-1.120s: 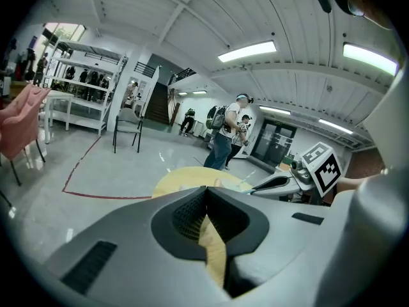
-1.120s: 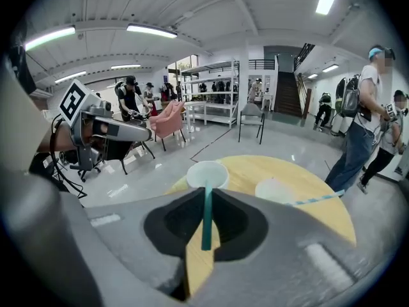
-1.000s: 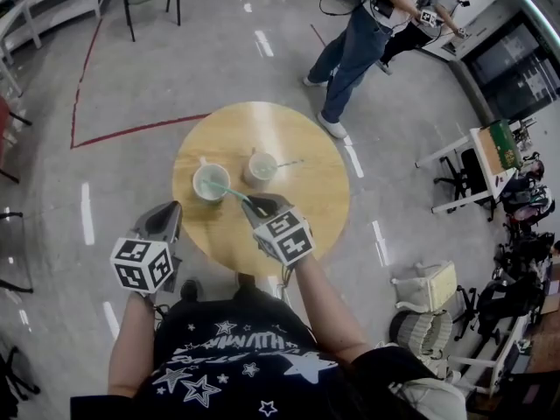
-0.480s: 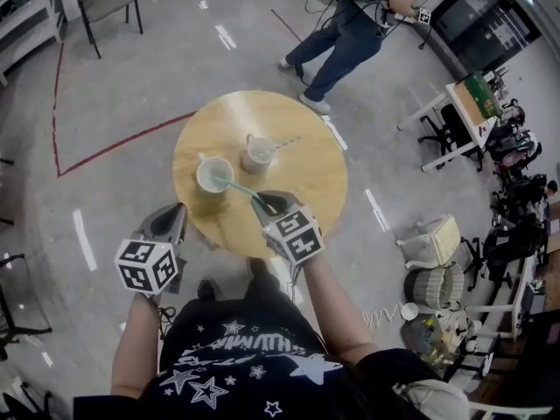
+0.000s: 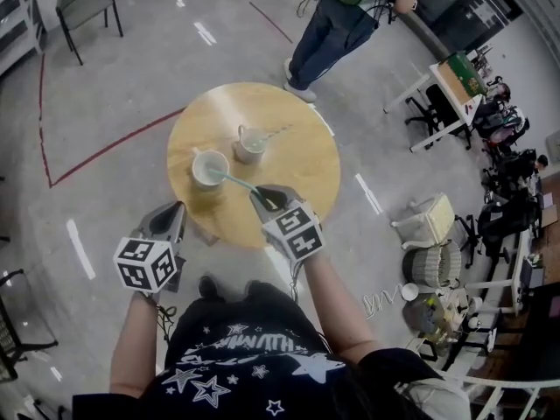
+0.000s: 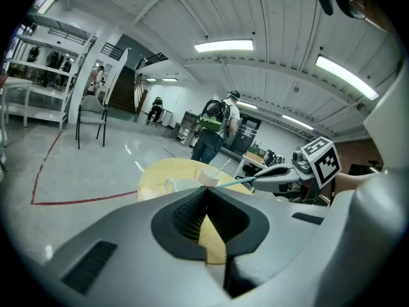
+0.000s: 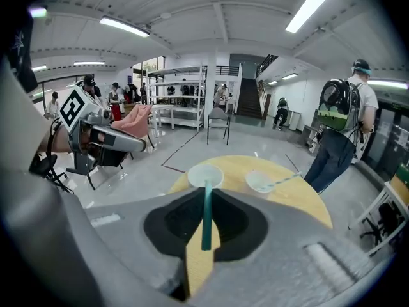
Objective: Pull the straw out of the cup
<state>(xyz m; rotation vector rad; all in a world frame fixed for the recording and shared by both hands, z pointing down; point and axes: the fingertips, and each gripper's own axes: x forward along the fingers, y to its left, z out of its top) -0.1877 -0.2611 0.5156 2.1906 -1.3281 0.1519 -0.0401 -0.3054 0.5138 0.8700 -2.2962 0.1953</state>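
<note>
The right half of the round surface lies bare, open from the near edge. Two cups stand left of its middle, the near cup just beside the far cup, with a narrow gap between. A teal straw slants from the near cup to the right tongs, barring the near-left approach. The far cup's pale straw leans out rightward. A person stands near the far rim. Left of the surface the floor is open.

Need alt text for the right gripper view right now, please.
The right gripper is shut on a teal straw whose end reaches the nearer cup on a round wooden table. A second cup holding another straw stands to its right; the left gripper shows at left.
</note>
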